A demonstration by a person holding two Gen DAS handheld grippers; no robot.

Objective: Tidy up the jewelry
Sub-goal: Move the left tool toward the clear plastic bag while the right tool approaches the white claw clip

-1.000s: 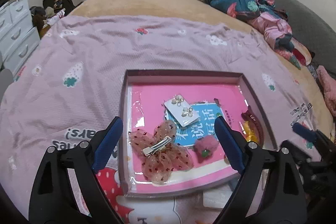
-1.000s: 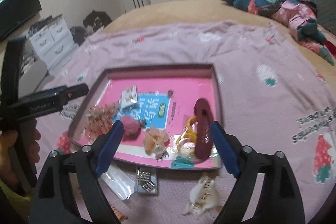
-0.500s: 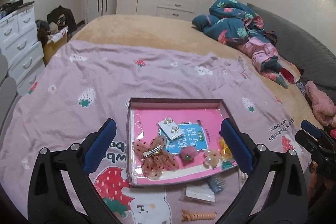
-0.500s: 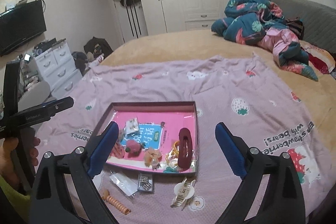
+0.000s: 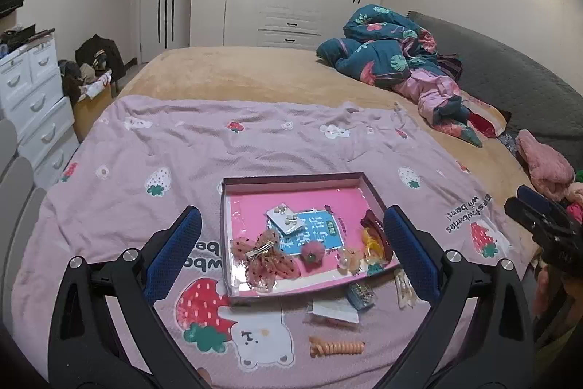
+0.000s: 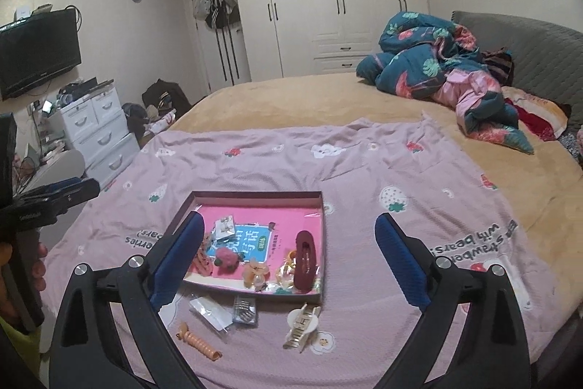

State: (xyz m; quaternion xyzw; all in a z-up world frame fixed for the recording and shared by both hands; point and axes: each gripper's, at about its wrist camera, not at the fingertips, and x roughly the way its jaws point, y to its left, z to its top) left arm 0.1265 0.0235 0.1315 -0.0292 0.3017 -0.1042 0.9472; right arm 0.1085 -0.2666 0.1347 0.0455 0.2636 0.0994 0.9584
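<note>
The bed (image 6: 291,104) is carrying a box (image 6: 320,228) lying ahead of both grippers' wide-apart, empty jaws. Several hair pieces are sitting inside it; a claw clip (image 6: 301,325), spiral tie (image 6: 198,342) and pin packet (image 6: 245,309) are waiting outside, nearer the jaws.

Clips lie in the tray (image 5: 233,294) on the blanket (image 5: 182,148); spiral tie (image 5: 336,349) lies before it.

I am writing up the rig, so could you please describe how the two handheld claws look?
Both the left claw and the right claw have glossy black plastic arms with silver screws, tipped by textured blue pads. The left one's side carries small white lettering, too small to read.
</note>
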